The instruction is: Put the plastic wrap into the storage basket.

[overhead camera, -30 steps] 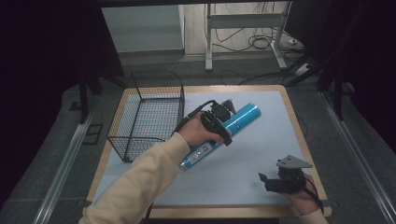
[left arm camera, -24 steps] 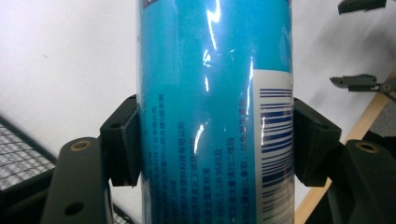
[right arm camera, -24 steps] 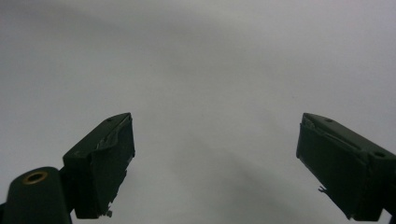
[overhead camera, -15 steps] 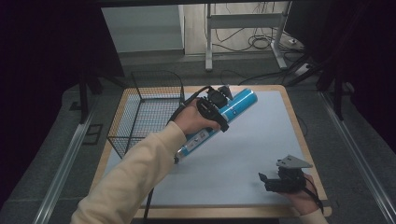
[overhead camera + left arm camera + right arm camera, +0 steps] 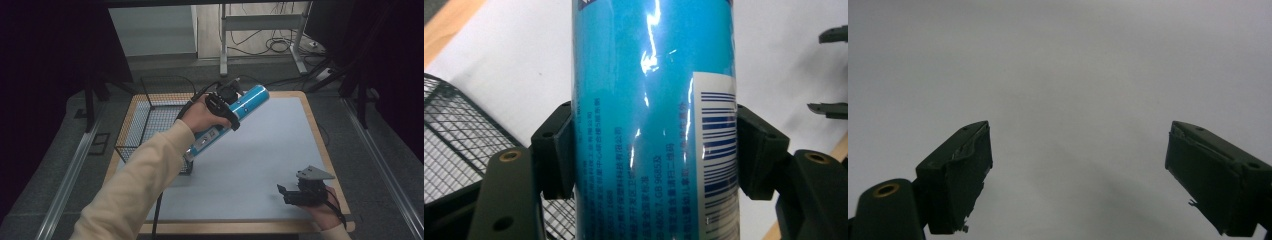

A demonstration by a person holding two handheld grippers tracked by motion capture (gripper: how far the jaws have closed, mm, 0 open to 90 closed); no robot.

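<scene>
Gleaming blue tube point(image 5: 649, 120), barcoded, tilted, between left gripper point(image 5: 654, 150) jaws.

surface: wooden table point(image 5: 320, 127); cover: pale mat point(image 5: 280, 150) | on it: wire basket point(image 5: 150, 125), far left corner

Wire basket point(image 5: 150, 125) blocks the tabletop point(image 5: 260, 165) at 10 o'clock; centre and 3 o'clock side lie open.

The wire basket point(image 5: 150, 127) stands on the table's point(image 5: 320, 135) left side (mat point(image 5: 270, 150) to its right).
</scene>
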